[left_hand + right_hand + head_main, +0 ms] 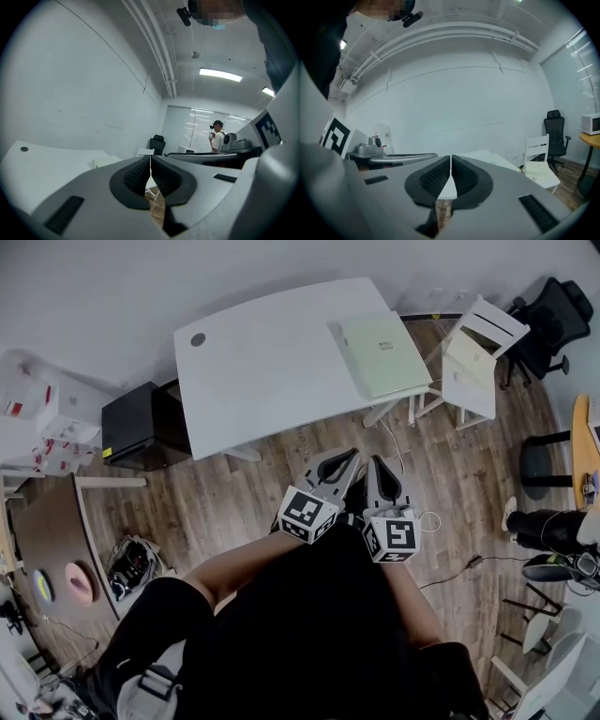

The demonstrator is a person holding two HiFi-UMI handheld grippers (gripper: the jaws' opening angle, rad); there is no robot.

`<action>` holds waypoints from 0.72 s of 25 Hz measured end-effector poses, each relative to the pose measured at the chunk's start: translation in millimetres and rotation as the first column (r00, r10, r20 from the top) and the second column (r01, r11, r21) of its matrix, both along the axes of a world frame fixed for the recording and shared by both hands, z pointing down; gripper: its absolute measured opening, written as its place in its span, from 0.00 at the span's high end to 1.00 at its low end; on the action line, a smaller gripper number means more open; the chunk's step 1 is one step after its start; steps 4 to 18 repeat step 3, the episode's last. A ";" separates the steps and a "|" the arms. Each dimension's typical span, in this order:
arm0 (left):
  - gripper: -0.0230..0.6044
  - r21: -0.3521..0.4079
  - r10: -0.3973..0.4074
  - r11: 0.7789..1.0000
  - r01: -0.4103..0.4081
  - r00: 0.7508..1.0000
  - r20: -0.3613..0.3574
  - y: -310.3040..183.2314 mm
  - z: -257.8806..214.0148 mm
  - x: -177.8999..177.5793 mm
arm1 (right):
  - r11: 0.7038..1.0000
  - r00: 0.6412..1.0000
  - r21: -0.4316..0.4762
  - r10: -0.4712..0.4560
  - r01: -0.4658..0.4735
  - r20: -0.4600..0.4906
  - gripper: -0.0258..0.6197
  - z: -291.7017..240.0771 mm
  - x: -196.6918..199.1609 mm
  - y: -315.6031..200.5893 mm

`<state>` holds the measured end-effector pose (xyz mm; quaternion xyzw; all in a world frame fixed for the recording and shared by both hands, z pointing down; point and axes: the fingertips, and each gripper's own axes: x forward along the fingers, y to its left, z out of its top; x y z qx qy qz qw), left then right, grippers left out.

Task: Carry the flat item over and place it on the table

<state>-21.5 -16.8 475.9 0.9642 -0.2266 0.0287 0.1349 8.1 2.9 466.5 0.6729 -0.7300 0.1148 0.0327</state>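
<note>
A flat pale green box point(384, 353) lies on the right end of the white table point(262, 362), overhanging its right edge a little. The same box point(105, 161) shows small on the table in the left gripper view. My left gripper point(351, 458) and right gripper point(379, 466) hang side by side over the wooden floor, short of the table's near edge, both pointing toward it. Both are shut with nothing between the pads, as the left gripper point(150, 165) and right gripper point(450, 165) views show.
A white chair point(478, 357) with a pale box on its seat stands right of the table, a black office chair point(544, 324) behind it. A black cabinet point(141, 425) sits left of the table. A brown round table point(52, 540) is at the left, and cables lie on the floor.
</note>
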 end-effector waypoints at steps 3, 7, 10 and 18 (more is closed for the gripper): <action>0.94 -0.003 0.004 1.000 -0.004 1.000 -0.001 -1.6 -0.3 -5.5 | 1.000 1.000 -0.009 -0.003 0.003 0.015 0.90 1.7 -6.8 -3.8; 0.94 -0.003 0.004 1.000 -0.004 1.000 -0.001 -1.6 -0.3 -5.5 | 1.000 1.000 -0.009 -0.003 0.003 0.015 0.90 1.7 -6.8 -3.8; 0.94 -0.003 0.004 1.000 -0.004 1.000 -0.001 -1.6 -0.3 -5.5 | 1.000 1.000 -0.009 -0.003 0.003 0.015 0.90 1.7 -6.8 -3.8; 0.94 -0.003 0.004 1.000 -0.004 1.000 -0.001 -1.6 -0.3 -5.5 | 1.000 1.000 -0.009 -0.003 0.003 0.015 0.90 1.7 -6.8 -3.8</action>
